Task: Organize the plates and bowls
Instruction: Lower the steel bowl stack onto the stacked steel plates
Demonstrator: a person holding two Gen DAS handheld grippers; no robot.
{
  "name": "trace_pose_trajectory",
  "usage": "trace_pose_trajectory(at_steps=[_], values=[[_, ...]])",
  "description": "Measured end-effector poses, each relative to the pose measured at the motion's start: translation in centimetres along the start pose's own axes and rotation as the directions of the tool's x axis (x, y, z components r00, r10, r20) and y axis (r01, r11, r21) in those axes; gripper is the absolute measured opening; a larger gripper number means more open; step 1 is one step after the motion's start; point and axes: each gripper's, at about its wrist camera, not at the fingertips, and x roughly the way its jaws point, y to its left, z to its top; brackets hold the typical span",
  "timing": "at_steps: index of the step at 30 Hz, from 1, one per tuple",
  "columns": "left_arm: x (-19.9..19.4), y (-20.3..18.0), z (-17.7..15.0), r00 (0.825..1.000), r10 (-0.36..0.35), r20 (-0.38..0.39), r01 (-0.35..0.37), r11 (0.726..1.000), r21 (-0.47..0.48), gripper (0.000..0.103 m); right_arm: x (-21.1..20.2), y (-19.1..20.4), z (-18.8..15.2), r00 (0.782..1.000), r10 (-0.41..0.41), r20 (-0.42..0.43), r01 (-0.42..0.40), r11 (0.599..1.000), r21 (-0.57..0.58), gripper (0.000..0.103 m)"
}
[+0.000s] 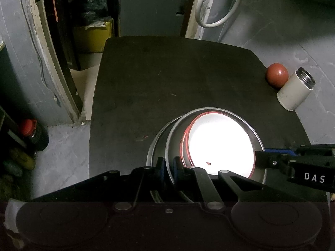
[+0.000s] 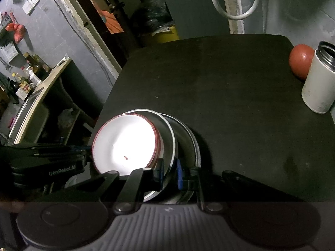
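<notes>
A white bowl with a red rim (image 1: 222,144) (image 2: 125,144) sits nested inside a steel bowl (image 1: 172,138) (image 2: 168,140). That steel bowl leans over a second steel bowl (image 1: 153,146) (image 2: 189,144) on the dark table (image 1: 167,73) (image 2: 209,73). My left gripper (image 1: 167,167) is shut on the upper steel bowl's near rim, one blue pad on each side. Seen from the right wrist, the left gripper (image 2: 89,152) enters from the left edge. My right gripper (image 2: 170,171) clamps the opposite rim; in the left wrist view the right gripper (image 1: 258,159) reaches in from the right.
A red ball (image 1: 276,75) (image 2: 300,60) and a white open-topped canister (image 1: 295,90) (image 2: 318,83) stand at the table's right edge. Left of the table are a floor gap, a doorway, and a counter with bottles (image 2: 31,73).
</notes>
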Motion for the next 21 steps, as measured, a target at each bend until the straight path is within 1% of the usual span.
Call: trace_pose_trajectory(at_steps=[12, 21], values=[[-0.12, -0.05, 0.02, 1.000, 0.004, 0.005, -0.004, 1.000, 0.005, 0.009, 0.12, -0.13, -0.39, 1.000, -0.008, 0.028, 0.007, 1.000, 0.025, 0.014], [-0.20, -0.16, -0.06, 1.000, 0.007, 0.014, -0.007, 1.000, 0.010, 0.008, 0.07, 0.31, -0.59, 0.999, -0.031, 0.038, 0.031, 0.999, 0.013, 0.015]])
